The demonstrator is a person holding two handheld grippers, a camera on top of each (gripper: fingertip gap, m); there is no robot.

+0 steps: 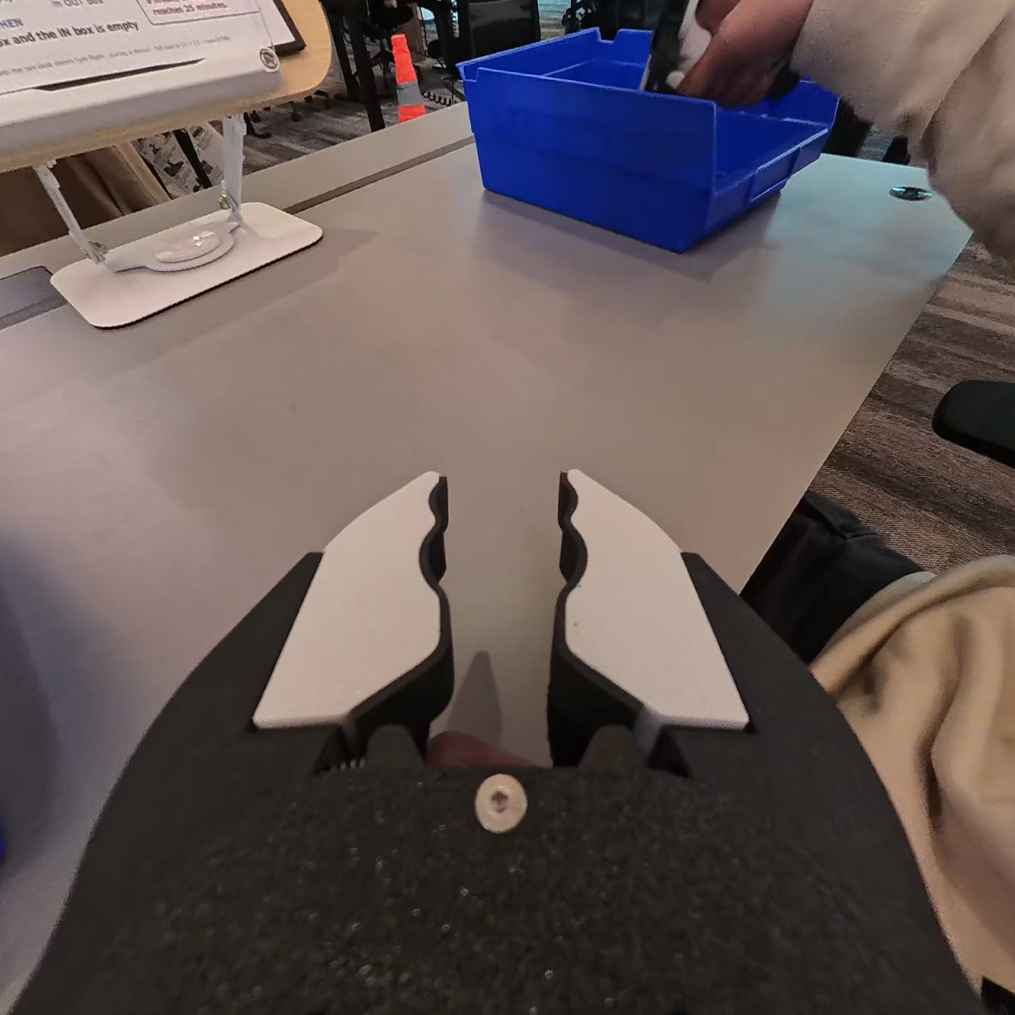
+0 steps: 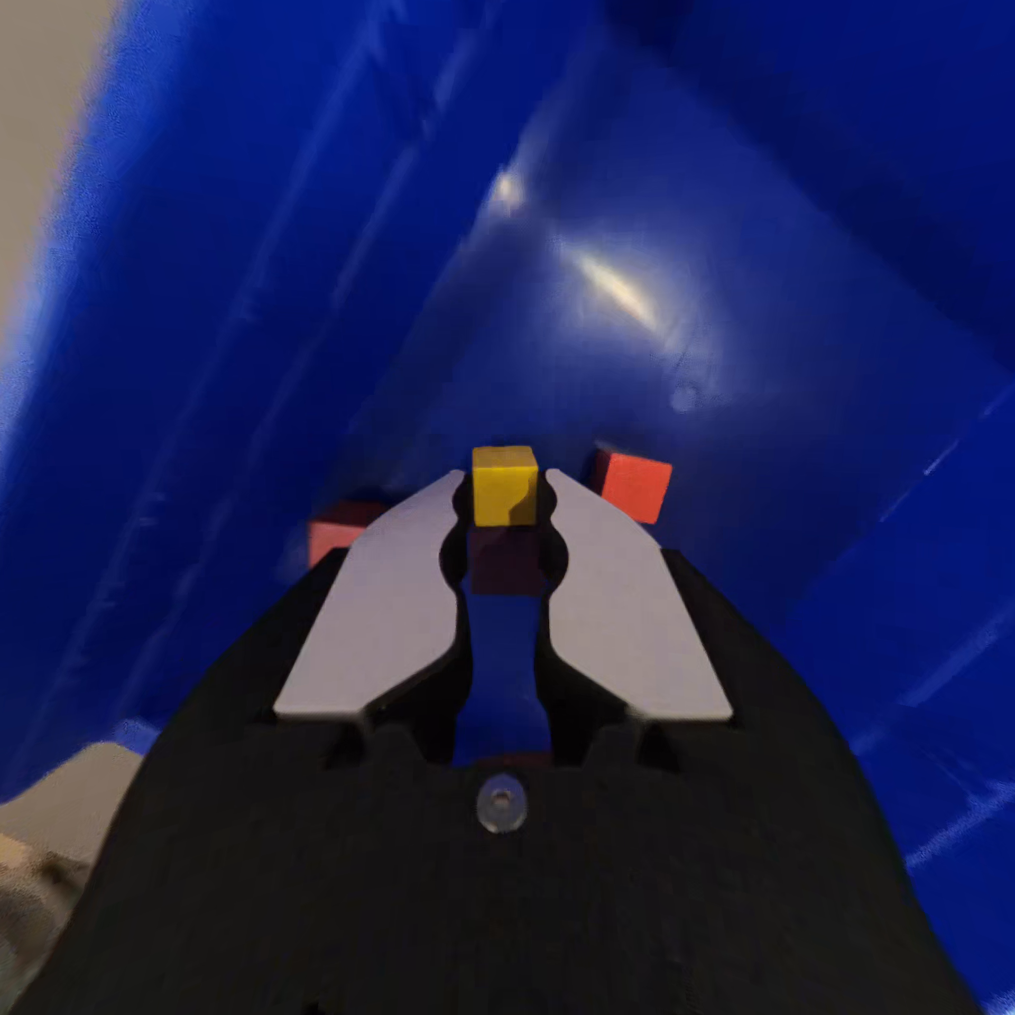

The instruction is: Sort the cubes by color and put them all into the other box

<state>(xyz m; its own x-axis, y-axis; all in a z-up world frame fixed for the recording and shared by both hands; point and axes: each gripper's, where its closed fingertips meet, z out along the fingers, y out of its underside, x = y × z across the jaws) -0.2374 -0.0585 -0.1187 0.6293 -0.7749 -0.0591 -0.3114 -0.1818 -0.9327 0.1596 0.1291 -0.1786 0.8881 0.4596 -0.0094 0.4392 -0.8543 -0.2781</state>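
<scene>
My right gripper [image 2: 504, 479] is down inside a blue box [image 2: 714, 274] with its jaws closed onto a yellow cube [image 2: 502, 494] held at the fingertips. A dark red cube [image 2: 505, 563] lies on the box floor just below it, between the fingers. An orange-red cube [image 2: 634, 489] sits to the right and a pink-red cube [image 2: 329, 535] to the left, partly hidden by the left finger. My left gripper [image 1: 502, 483] is open and empty, low over the grey table [image 1: 439, 357]. The blue box [image 1: 604, 154] stands at the far right there, with the other gripper and a hand in it.
A white sign stand [image 1: 181, 258] is on the table at the far left. The table's right edge runs diagonally, with carpet and a black chair arm [image 1: 977, 423] beyond. A cream sleeve [image 1: 933, 741] is at the lower right. An orange cone [image 1: 409, 77] stands on the floor behind. Some 45 cm of space lies between my two pairs of fingers.
</scene>
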